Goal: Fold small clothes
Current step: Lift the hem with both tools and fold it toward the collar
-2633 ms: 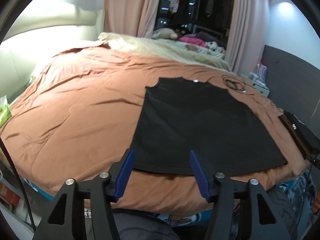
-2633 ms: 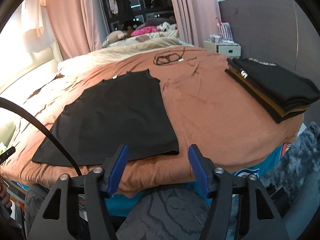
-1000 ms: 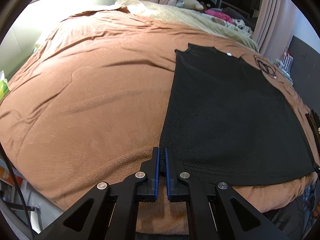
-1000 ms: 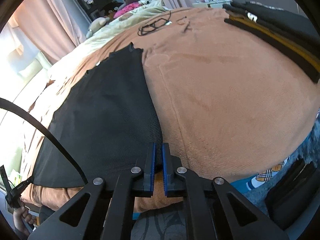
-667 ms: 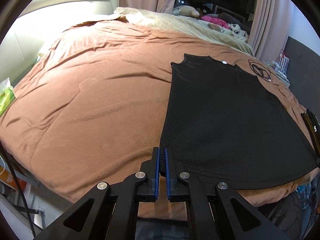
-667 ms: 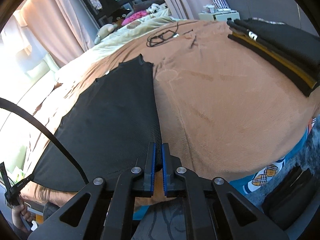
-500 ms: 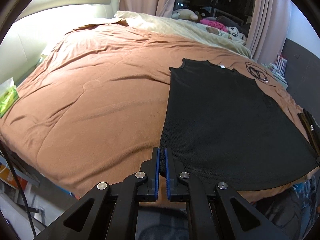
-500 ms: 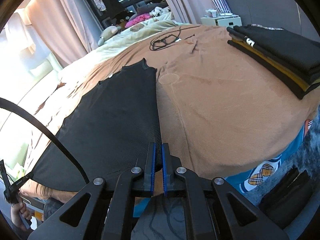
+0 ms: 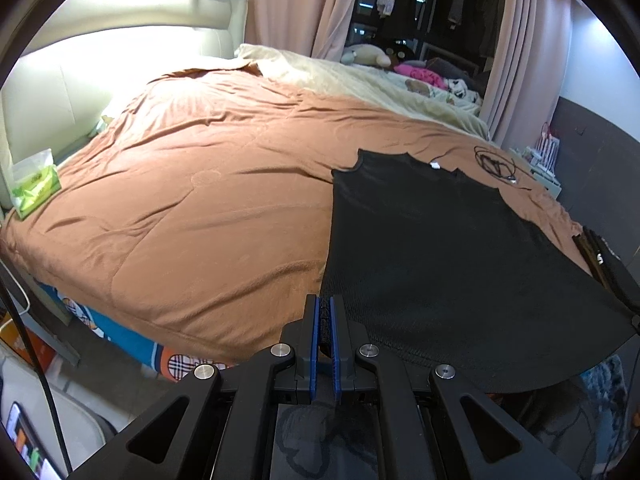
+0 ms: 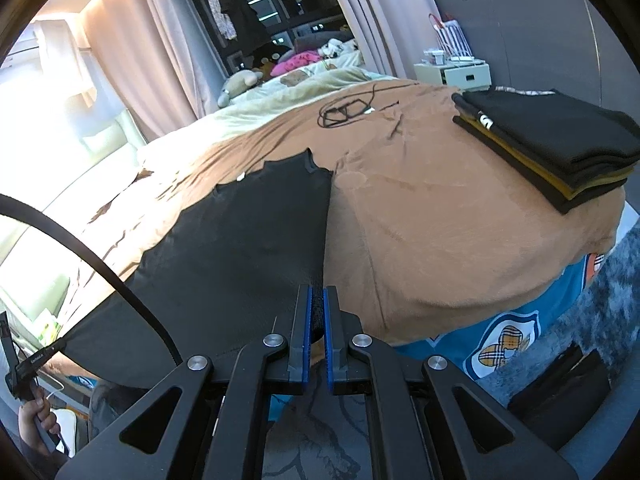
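— Black top [image 9: 440,264], is it held at both near corners?

— Yes. The left tongs [image 9: 325,322] are pinched onto the left hem corner, the right tongs [image 10: 316,314] clamped on the right one [image 10: 248,248]. The hem hangs lifted at the bed's near edge; the neck end lies flat on the brown bedspread [image 9: 200,184].

— What might go wrong?

— My guess: it's a thin, fine-knit mesh, limp and slippery-looking. If one side is carried forward faster, the fold would skew; with so little cloth in the pads, a corner could slip out. The plush bedspread may also drag at the fabric and bunch it.

— Anything beyond it?

— A coiled black cable [image 10: 344,110] just past the neckline, which a long throw could catch. To the right, a neat stack of folded clothes [image 10: 548,140], dark with one mustard layer.
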`<state>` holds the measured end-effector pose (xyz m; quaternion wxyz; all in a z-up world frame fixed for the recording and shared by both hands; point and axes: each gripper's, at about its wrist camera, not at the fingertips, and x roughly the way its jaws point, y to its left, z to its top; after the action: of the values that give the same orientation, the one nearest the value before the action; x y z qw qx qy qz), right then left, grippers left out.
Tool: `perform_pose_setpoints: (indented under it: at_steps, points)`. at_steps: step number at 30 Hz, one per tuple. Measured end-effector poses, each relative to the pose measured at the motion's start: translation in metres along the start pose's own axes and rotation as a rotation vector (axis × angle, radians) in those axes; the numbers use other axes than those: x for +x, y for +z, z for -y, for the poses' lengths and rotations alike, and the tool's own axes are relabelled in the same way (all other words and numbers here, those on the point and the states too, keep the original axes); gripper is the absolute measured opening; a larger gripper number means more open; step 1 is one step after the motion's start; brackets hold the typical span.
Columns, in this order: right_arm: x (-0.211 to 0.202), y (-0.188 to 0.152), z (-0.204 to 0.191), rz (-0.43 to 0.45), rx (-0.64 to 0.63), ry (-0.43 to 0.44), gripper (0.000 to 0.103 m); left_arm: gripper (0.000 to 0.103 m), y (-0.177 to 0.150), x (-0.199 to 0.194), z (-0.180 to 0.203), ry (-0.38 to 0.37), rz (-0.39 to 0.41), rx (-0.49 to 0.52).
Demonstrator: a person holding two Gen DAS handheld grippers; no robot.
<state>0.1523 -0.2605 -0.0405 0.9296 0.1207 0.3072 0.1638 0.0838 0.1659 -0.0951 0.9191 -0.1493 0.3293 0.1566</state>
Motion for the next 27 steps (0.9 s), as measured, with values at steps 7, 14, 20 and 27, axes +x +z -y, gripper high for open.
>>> perform_pose_setpoints:
  at_steps: [7, 14, 20, 27]
  points:
    - [-0.025, -0.019, -0.001, 0.024, -0.024, 0.004, 0.002, 0.005, -0.018, -0.033, -0.009, -0.018, 0.031, -0.001]
    - [-0.05, -0.037, 0.0, 0.039, -0.04, 0.01, 0.002, 0.005, -0.034, -0.064, -0.013, -0.031, 0.054, 0.013]
    - [-0.069, -0.05, 0.004, 0.035, -0.051, 0.019, 0.002, 0.005, -0.052, -0.079, -0.017, -0.033, 0.044, 0.032]
    - [-0.077, -0.051, 0.008, 0.041, -0.049, 0.021, 0.002, 0.005, -0.056, -0.082, -0.019, -0.031, 0.046, 0.036]
